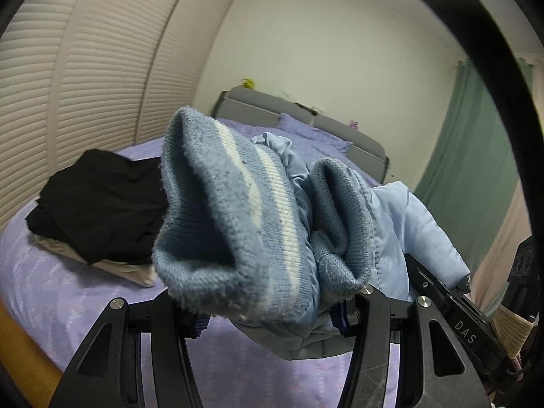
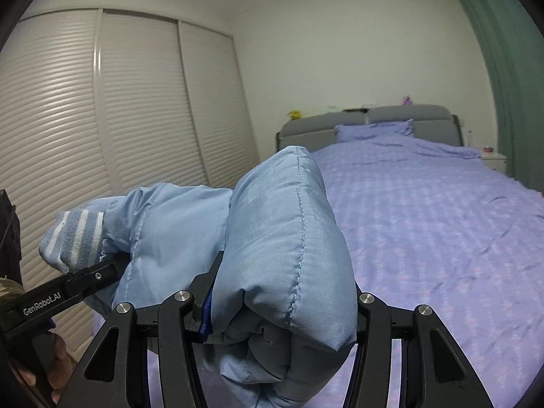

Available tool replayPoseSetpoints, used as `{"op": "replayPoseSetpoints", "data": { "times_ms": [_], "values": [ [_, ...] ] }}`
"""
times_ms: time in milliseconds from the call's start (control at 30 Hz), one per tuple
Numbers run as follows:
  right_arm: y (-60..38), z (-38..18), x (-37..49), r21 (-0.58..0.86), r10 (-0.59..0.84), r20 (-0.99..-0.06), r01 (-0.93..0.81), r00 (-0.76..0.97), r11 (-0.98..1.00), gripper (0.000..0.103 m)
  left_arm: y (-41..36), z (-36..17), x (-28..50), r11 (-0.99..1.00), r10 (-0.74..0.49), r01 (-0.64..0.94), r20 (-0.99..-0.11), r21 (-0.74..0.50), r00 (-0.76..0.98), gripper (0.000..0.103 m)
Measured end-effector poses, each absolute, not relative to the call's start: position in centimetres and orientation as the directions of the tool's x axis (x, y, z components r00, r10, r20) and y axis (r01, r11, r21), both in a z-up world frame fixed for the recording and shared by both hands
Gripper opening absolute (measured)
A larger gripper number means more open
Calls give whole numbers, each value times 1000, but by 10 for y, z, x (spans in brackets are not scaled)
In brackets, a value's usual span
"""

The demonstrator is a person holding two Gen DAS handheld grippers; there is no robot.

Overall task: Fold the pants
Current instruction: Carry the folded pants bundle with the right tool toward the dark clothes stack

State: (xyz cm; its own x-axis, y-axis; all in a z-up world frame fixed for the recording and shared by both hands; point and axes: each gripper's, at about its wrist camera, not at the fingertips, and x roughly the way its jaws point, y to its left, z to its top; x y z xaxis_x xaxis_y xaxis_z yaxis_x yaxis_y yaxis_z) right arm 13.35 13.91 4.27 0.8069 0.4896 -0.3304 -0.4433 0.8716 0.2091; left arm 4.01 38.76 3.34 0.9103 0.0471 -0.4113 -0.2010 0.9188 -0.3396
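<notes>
Light blue padded pants [image 2: 282, 238] are showing blue knit cuffs [image 1: 231, 224] striped in white. The bedspread [image 2: 442, 238] is showing lilac with a faint pink pattern. A black garment [image 1: 102, 204] is lying over a cream one [image 1: 136, 272]. Green curtains [image 2: 510, 68] are hanging beside a grey headboard [image 2: 391, 115].

The purple patterned bed cover [image 2: 442, 231] is seen lying flat and bare from the foot up to the purple pillow [image 2: 374, 129], so free passage is offered over that stretch. On the left part of the bed, room is taken by a stack of folded black and white garments [image 1: 102, 210]. The space between both grippers is filled by the padded light-blue pants [image 2: 282, 238]. Movement to the left is bounded by the slatted beige wardrobe doors [image 2: 102, 119], and at the far end by the grey headboard [image 2: 408, 115].
</notes>
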Motion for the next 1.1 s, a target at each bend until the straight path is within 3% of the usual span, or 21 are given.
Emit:
{"op": "replayPoseSetpoints", "data": {
  "times_ms": [300,600,1100],
  "values": [
    [217,10,156,236,577,-405,-528,709,816,52,465,-3,19,868,110,-323,-487,-378,866,54],
    [299,6,207,298,660,-432,-594,614,747,52,556,11,46,851,127,-362,-520,-381,845,54],
    [421,18,275,215,586,-464,-558,664,802,52,673,15,151,832,155,-427,-590,-355,792,54]
  ]
}}
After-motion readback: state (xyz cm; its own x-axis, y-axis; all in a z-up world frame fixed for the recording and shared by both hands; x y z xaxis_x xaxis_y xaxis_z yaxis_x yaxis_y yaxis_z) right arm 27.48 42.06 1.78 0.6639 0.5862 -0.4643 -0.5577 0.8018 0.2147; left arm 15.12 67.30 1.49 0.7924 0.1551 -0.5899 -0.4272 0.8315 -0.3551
